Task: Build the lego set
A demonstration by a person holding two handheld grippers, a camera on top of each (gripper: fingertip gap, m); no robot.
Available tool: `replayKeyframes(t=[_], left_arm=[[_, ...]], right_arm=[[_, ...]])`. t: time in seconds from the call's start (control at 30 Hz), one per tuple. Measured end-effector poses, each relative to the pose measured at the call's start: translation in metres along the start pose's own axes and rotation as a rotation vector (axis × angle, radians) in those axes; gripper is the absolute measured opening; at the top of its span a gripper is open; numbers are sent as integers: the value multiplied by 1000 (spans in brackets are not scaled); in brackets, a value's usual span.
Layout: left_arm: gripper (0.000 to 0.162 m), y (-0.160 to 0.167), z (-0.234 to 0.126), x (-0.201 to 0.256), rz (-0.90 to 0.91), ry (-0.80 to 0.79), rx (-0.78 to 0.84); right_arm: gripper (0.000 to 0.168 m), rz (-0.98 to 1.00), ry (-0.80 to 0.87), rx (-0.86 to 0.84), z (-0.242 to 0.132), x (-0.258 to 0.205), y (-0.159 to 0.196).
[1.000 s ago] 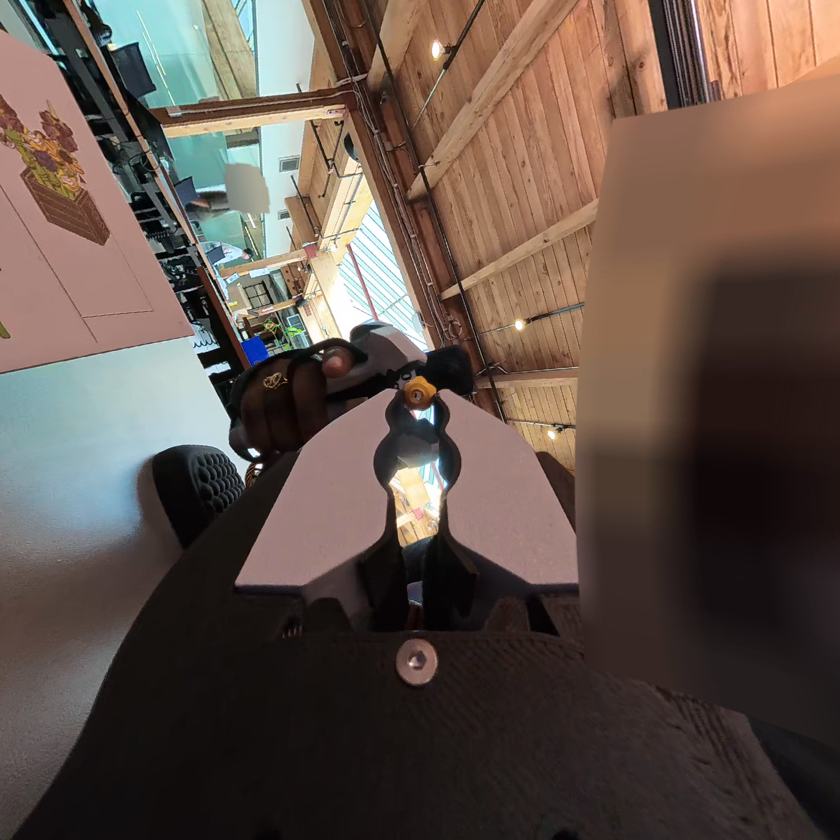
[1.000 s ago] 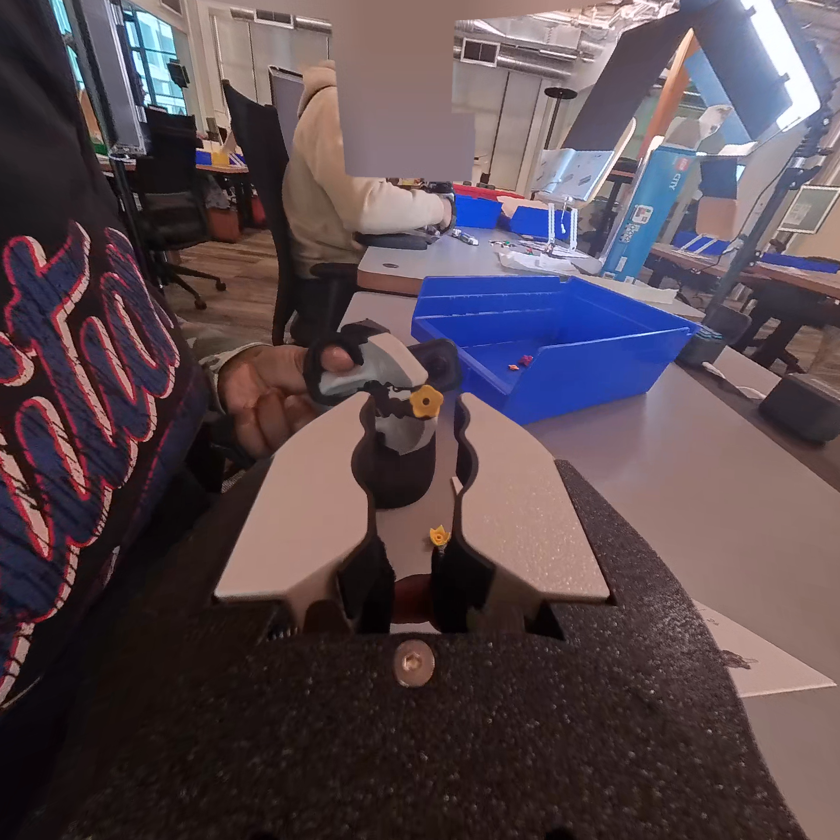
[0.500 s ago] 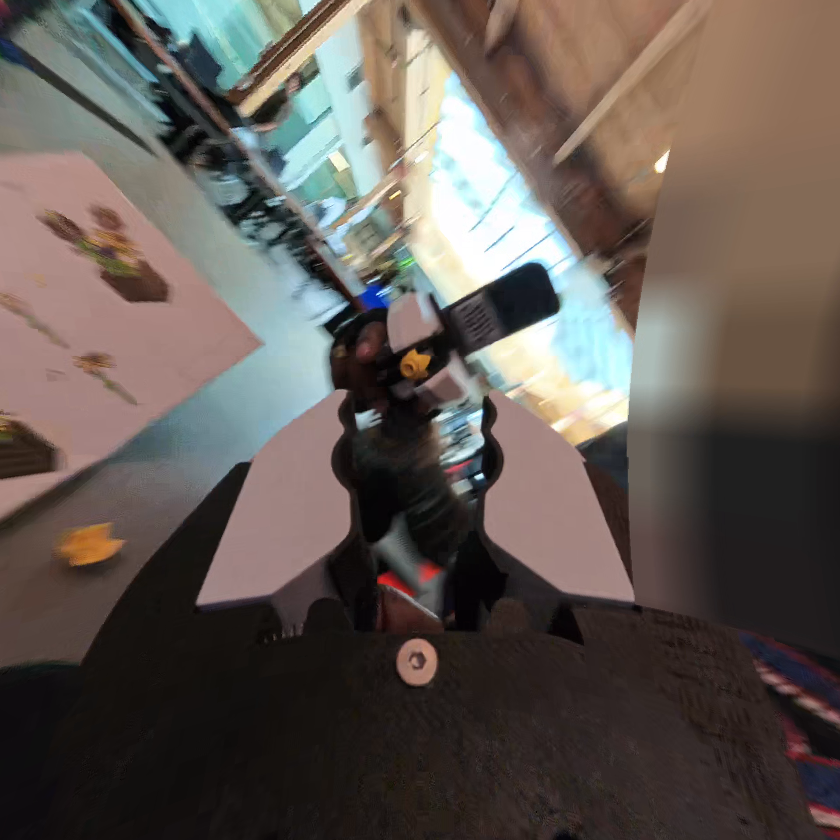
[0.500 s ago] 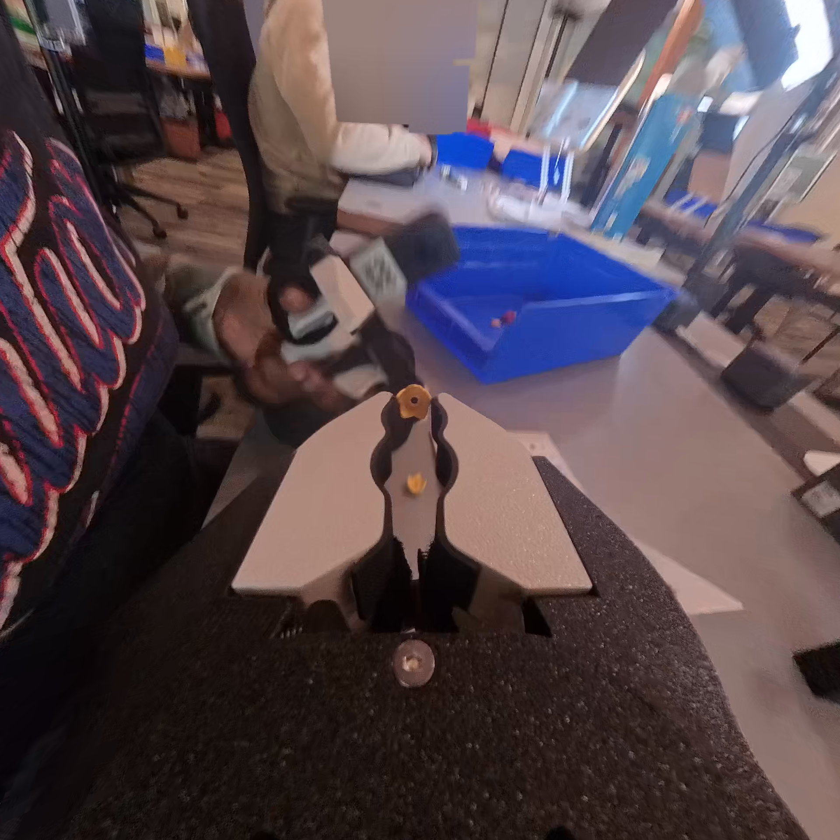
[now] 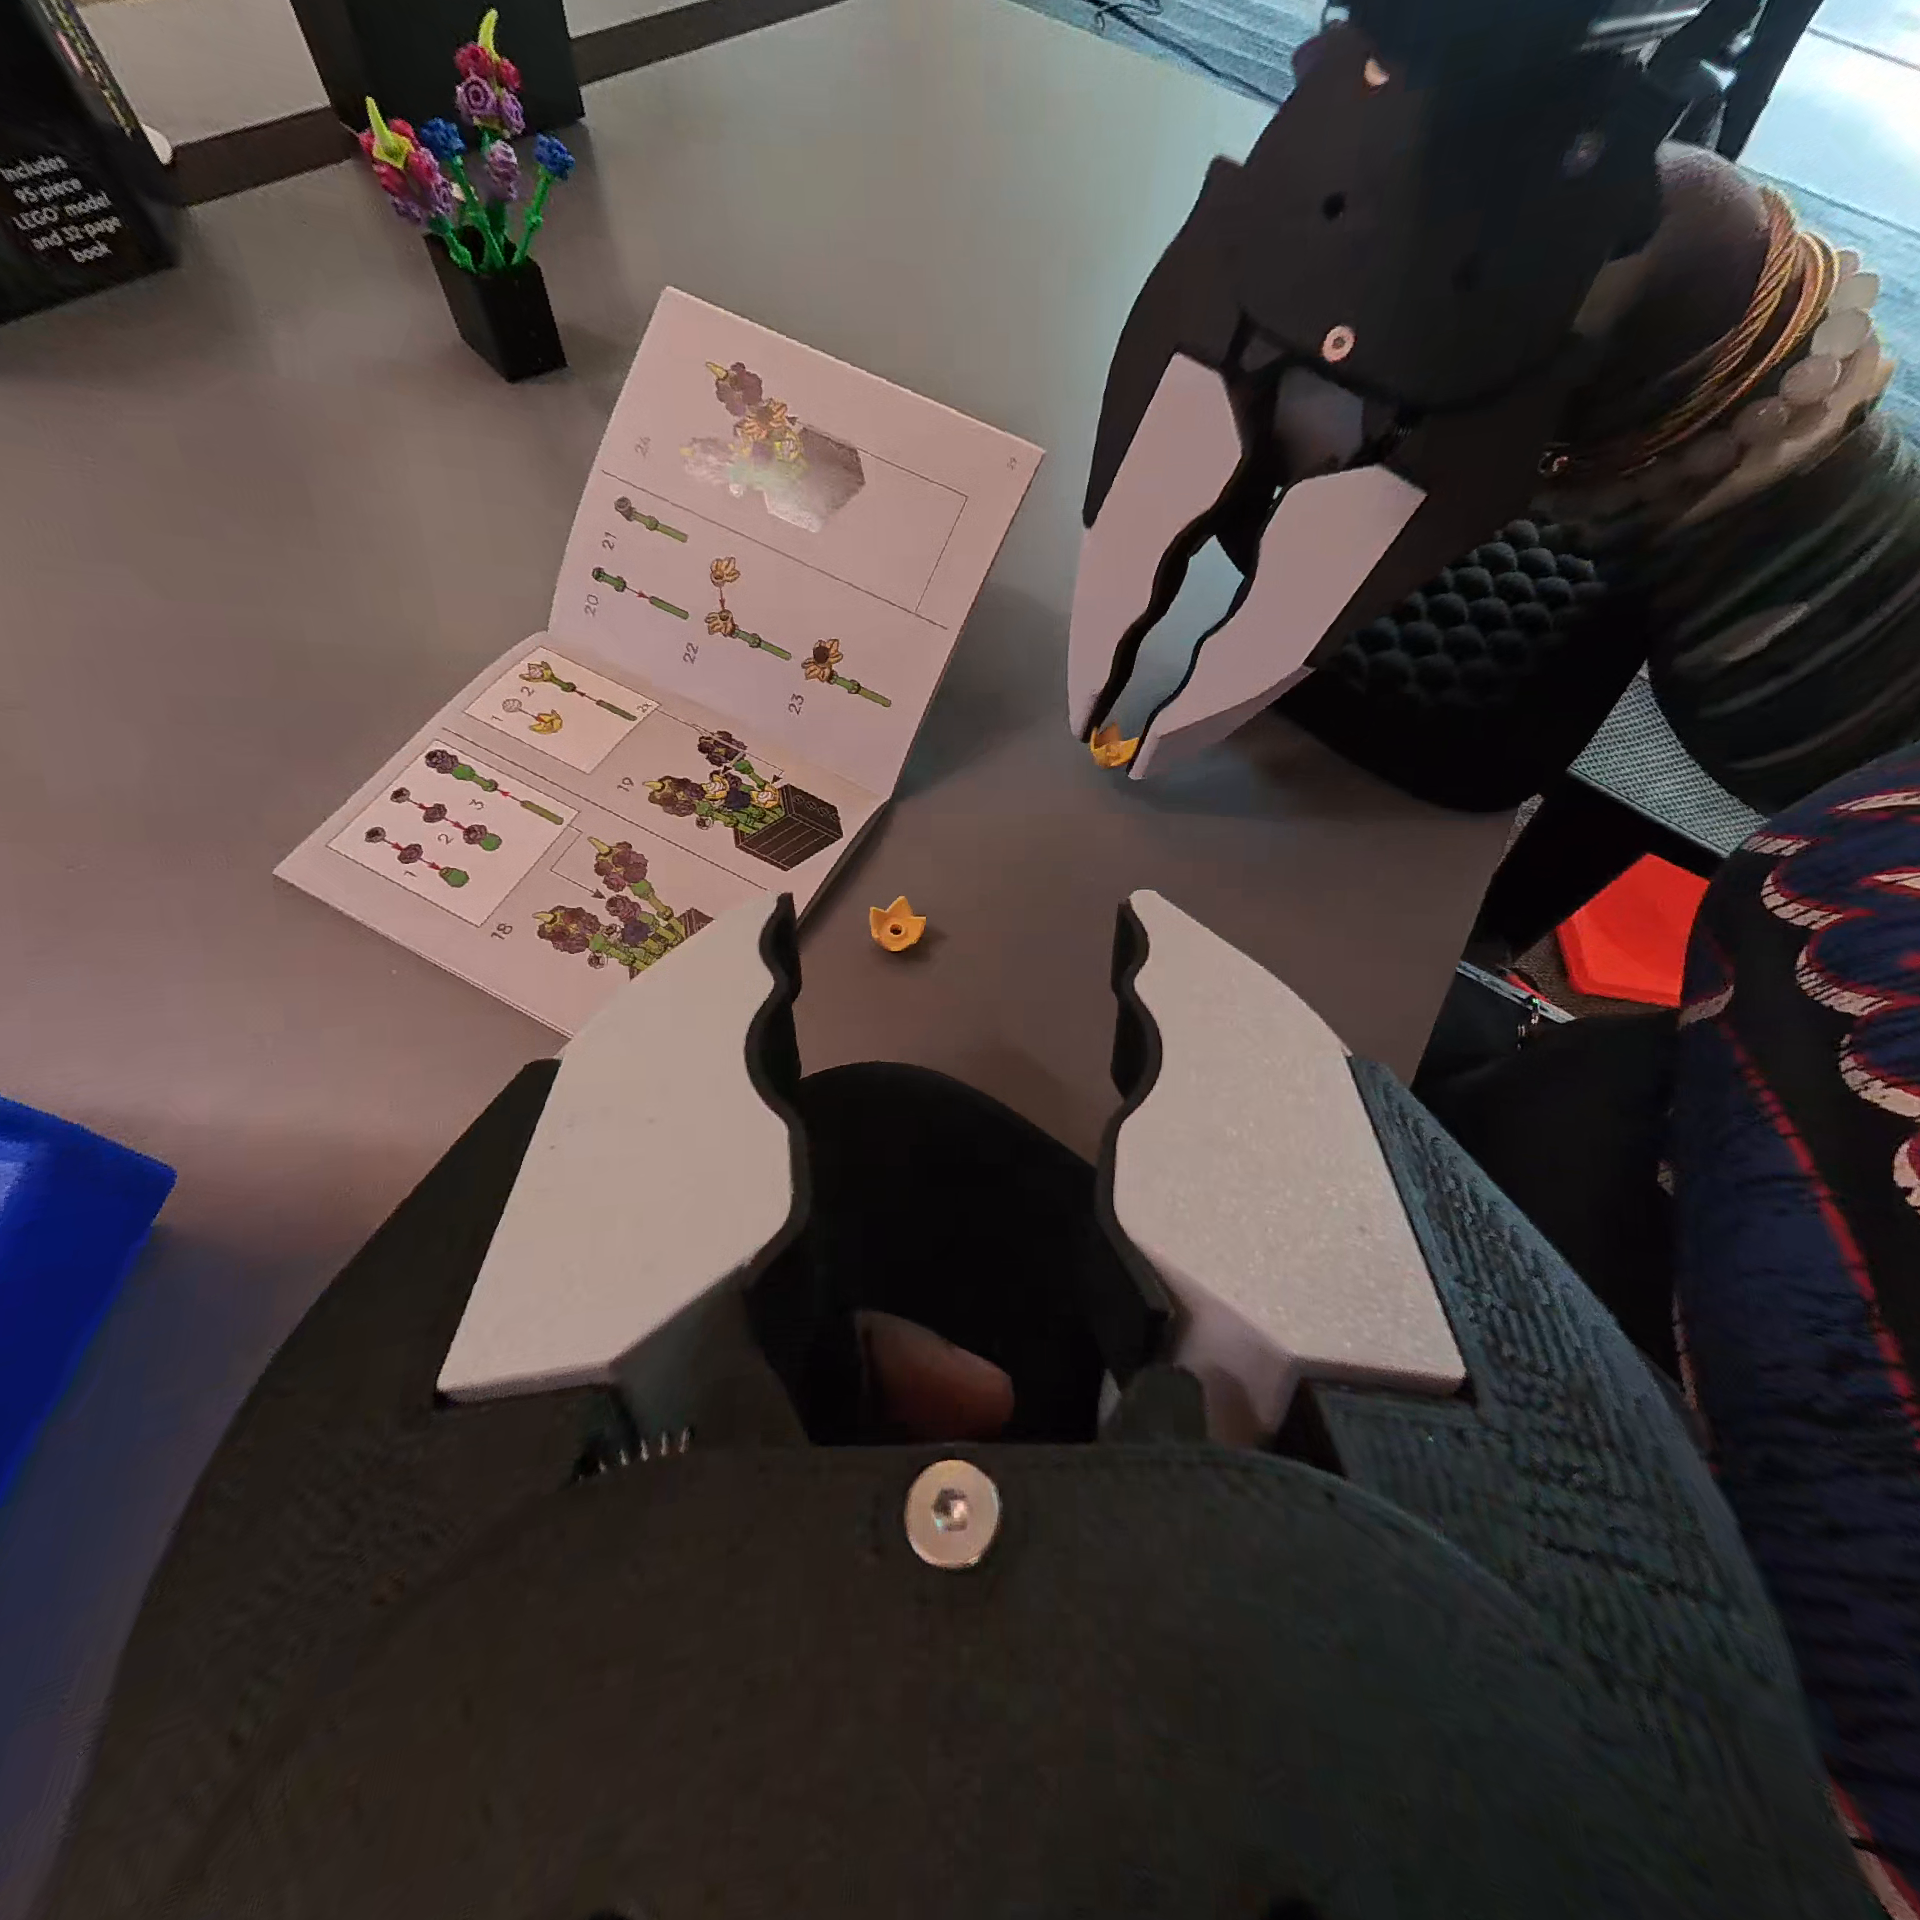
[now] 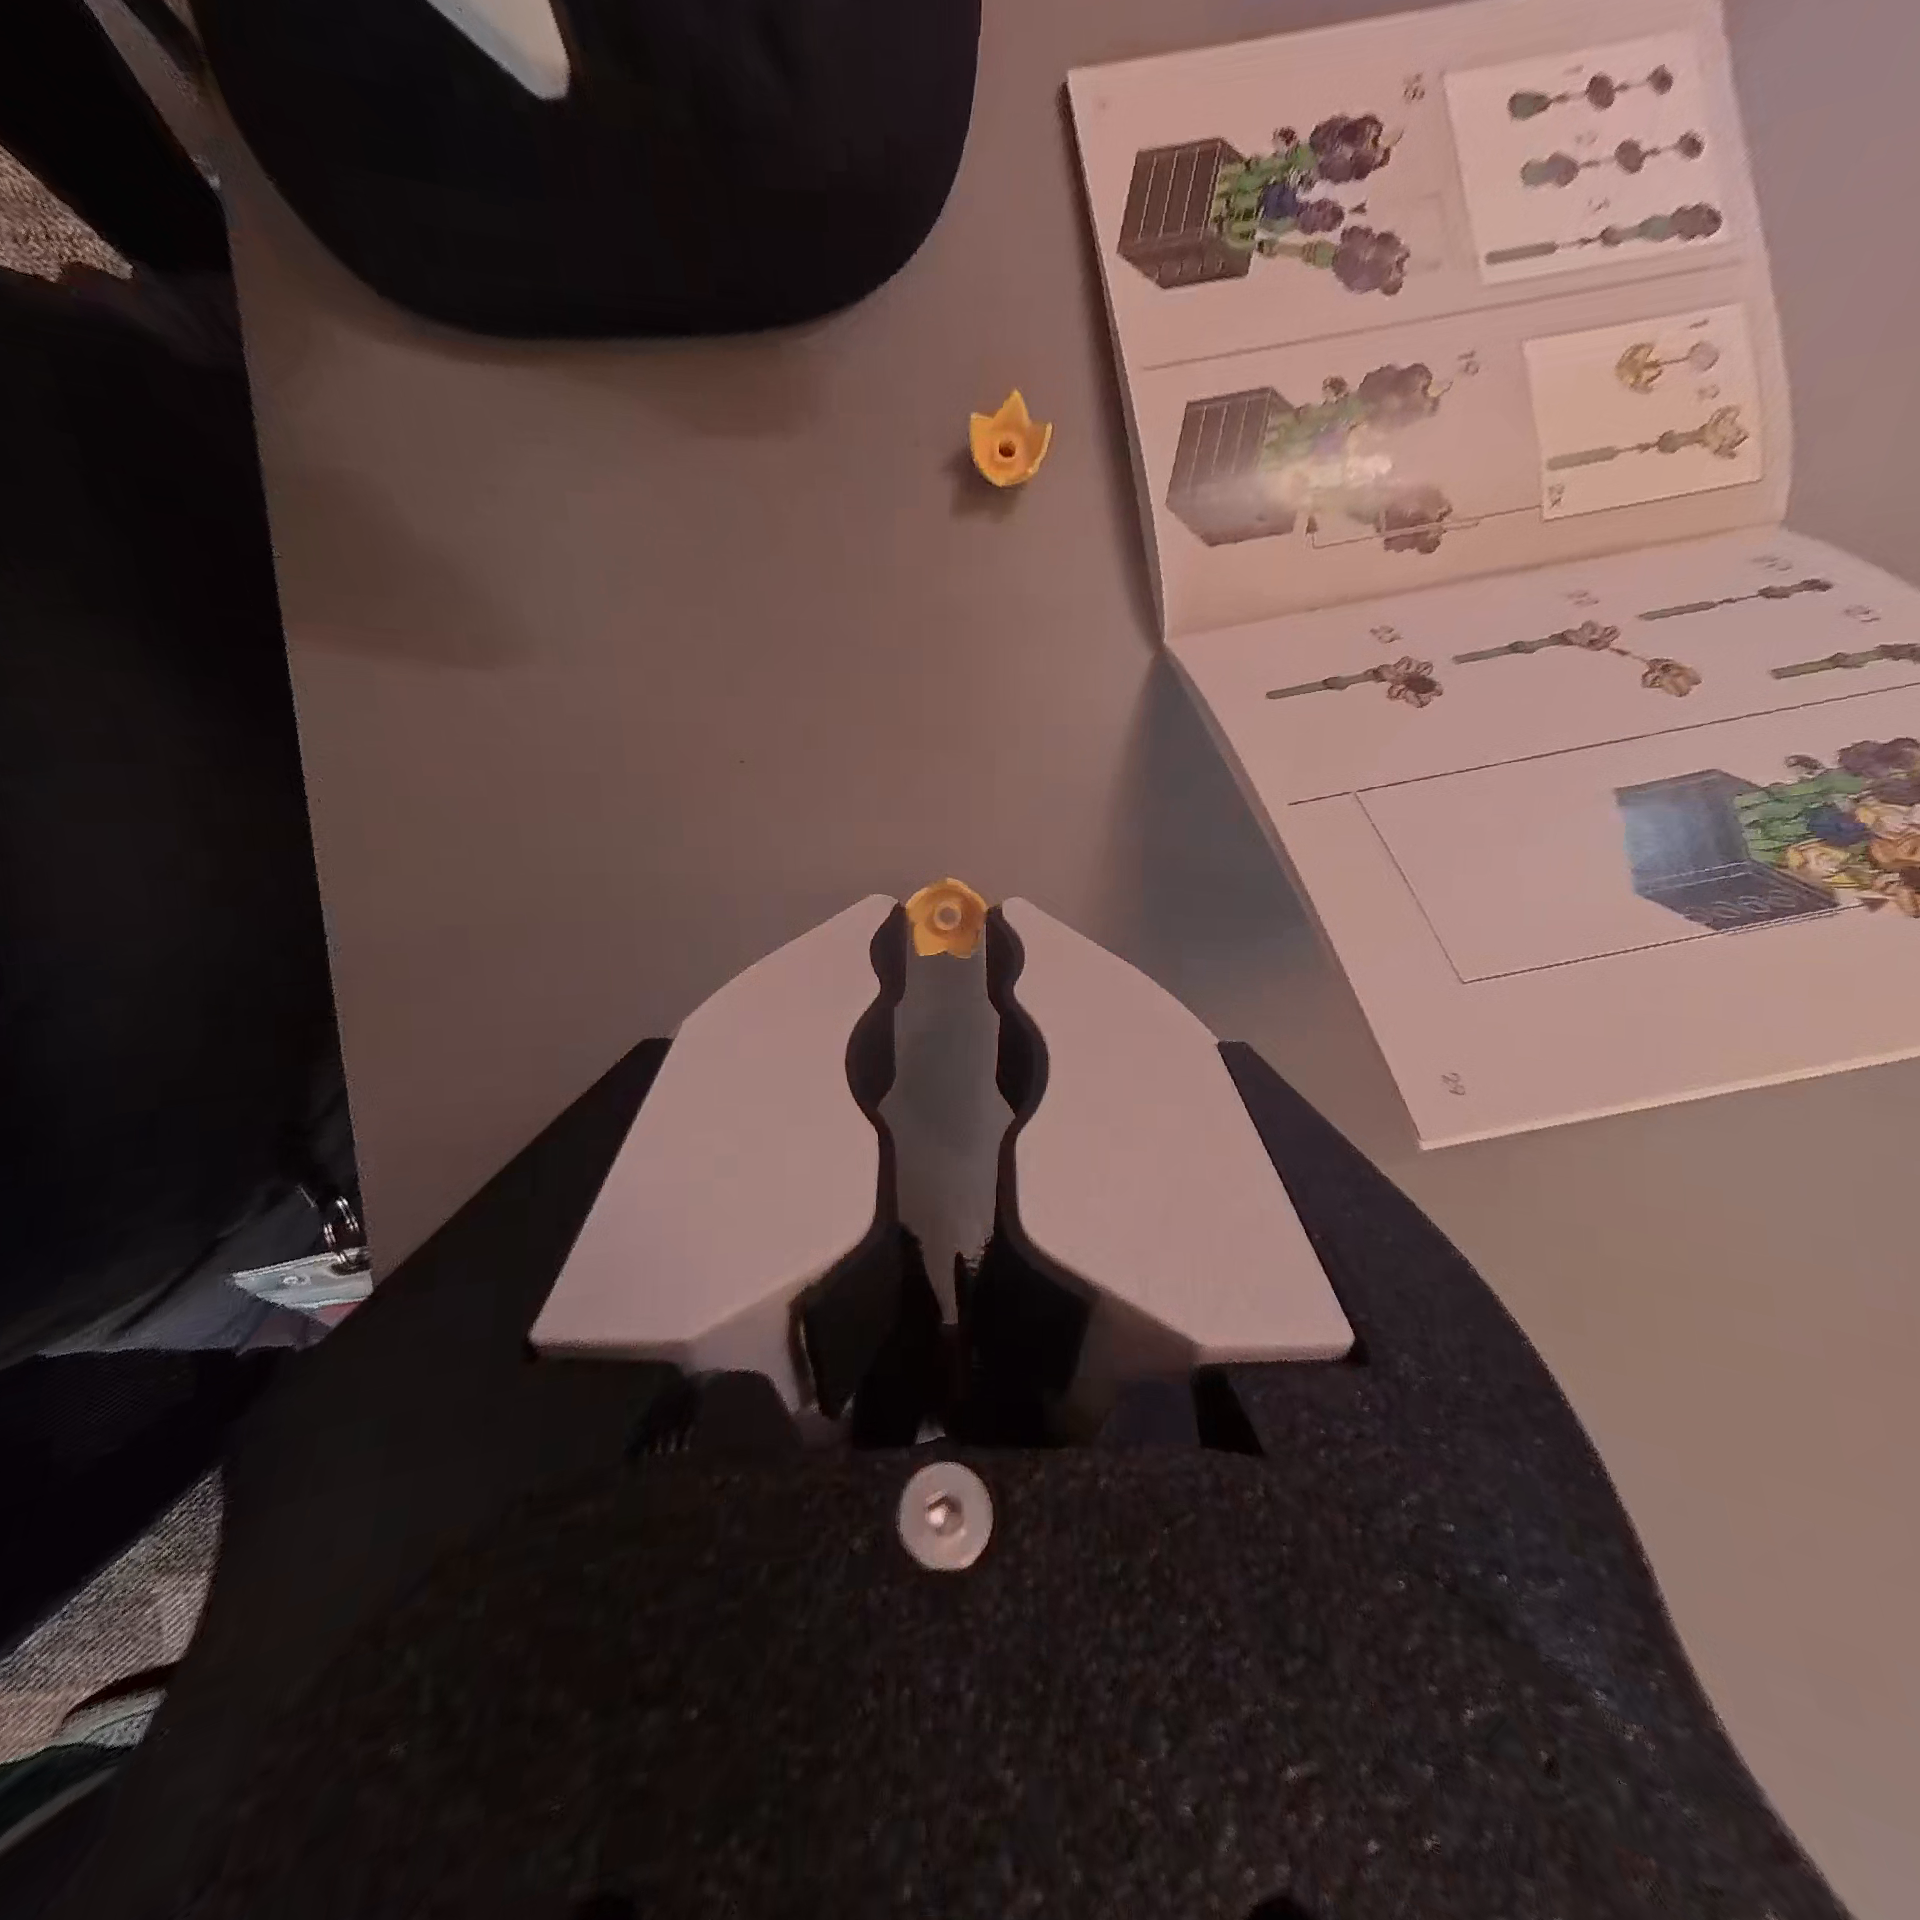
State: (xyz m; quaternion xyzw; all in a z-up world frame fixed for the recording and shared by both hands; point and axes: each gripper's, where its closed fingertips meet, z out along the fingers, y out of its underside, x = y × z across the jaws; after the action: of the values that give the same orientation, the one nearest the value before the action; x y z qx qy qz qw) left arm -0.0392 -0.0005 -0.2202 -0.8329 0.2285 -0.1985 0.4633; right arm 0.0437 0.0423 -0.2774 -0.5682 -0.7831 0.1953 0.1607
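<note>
Step in hand, as judged: collecting the loose yellow flower piece (image 5: 897,925) for mating with the one already held.

Left gripper (image 5: 951,914): standing wide open at lower centre of the left wrist view, holding nothing, with the loose piece lying on the grey table (image 5: 260,499) just beyond the fingertips, between their lines.

Right gripper (image 6: 943,920): pinching a second yellow flower piece (image 6: 943,928) at the very tips, nearly closed; in the left wrist view, pointing down at centre right with that piece close to the table, contact not determinable.

Doing it well, as a judgement:
- Centring the open jaws over the loose piece before lowering, keeping the tips level with the table.
- Closing slowly across the round base rather than the pointed petals; small, smooth, hard plastic likely skidding or flipping under an uneven squeeze.
- Keeping the right grip steady; hold being at the extreme tip only, slipping being possible.

Materials and shapes:
- Flower pieces: glossy yellow, cup-shaped, pointed petals, a central hole in the base.
- Fingers: matte grey faces, wavy black inner edges, grainy black body.
- Instruction booklet (image 5: 727,644): thin glossy paper, lying open at centre left, creased at the fold.
- Finished flower bouquet (image 5: 473,156): standing in a black square pot at upper left.
- Blue bin (image 5: 52,1247): at left edge.
</note>
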Motion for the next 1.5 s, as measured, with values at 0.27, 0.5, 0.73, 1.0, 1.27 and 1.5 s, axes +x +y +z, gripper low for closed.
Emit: replayKeyframes(t=[0.27,0.5,0.73,1.0,1.27,1.5], left_arm=[[59,3,2,3,31,18,-26],[59,5,4,1,57,8,-54],[59,4,2,-2,69,-8,-57],[59,-2,-16,-8,36,-40,3],[58,-13,-50,-33,36,-125,24],[54,-22,-113,-99,111,-355,-112]], right_arm=[[15,29,-25,-52,6,-2,7],[20,54,-47,-12,3,-2,5],[28,89,-65,105,-15,-2,-3],[27,183,62,396,-66,42,-33],[27,188,188,337,-50,97,-52],[27,224,170,60,-3,95,-19]])
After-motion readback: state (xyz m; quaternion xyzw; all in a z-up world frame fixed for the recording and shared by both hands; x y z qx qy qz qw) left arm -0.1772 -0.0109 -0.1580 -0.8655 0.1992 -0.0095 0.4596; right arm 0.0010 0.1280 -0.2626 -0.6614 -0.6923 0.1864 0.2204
